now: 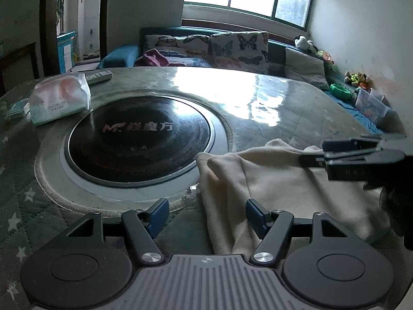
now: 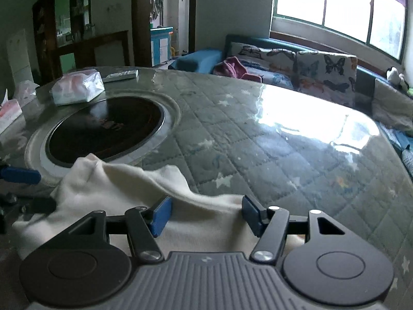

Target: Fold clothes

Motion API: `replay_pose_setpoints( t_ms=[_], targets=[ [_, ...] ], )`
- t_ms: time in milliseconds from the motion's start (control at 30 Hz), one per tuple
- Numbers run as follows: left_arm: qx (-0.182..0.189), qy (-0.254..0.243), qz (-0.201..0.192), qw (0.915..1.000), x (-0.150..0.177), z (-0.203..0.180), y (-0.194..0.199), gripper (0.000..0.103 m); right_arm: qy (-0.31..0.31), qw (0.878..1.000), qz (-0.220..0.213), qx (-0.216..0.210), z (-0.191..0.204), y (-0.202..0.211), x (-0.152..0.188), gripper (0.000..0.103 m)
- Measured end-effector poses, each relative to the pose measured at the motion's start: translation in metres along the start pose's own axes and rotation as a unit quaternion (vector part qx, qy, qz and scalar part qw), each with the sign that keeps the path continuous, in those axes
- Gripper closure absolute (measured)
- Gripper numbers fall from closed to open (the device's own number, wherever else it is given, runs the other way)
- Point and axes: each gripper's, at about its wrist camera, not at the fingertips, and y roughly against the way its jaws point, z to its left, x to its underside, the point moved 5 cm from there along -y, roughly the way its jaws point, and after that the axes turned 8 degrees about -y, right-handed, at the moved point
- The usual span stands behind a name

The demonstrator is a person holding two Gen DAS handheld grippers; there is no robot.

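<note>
Cream fleecy cloth rumpled under spread left tongs.

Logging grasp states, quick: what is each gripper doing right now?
Left gripper: open, holding nothing, at the cream garment's edge.
Right gripper: open, holding nothing, over the garment.

One cream-white garment, soft knit, lying rumpled and partly bunched on the counter. Its far edge rises in uneven folds; its left portion touches the rim of the round black hotplate.
</note>
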Motion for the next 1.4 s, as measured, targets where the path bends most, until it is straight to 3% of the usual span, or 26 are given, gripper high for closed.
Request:
replay_pose_setpoints(
  t_ms=[267, 633, 733, 1100, 1400],
  targets=[
    [-0.009, 0.005, 0.009, 0.9999, 0.001, 0.003, -0.006, 0.034, 0.032, 0.999, -0.003, 0.008, 0.013, -0.001, -0.002, 0.041],
    [-0.007, 0.019, 0.002, 0.9998, -0.001, 0.008, 0.003, 0.034, 0.104, 0.993, -0.005, -0.059, 0.06, 0.056, 0.017, 0.04],
    [0.0, 0.025, 0.0, 0.9997, -0.001, 0.009, 0.007, 0.034, 0.123, 0.989, 0.001, -0.082, 0.08, 0.068, 0.029, 0.04],
    [0.032, 0.05, -0.009, 0.9982, 0.004, 0.014, 0.018, 0.033, 0.216, 0.971, 0.009, -0.102, 0.141, 0.076, 0.063, 0.041],
    [0.062, 0.099, -0.021, 0.993, 0.006, 0.035, 0.025, 0.036, 0.262, 0.961, 0.014, -0.09, 0.169, 0.065, 0.072, 0.049]
  ],
)
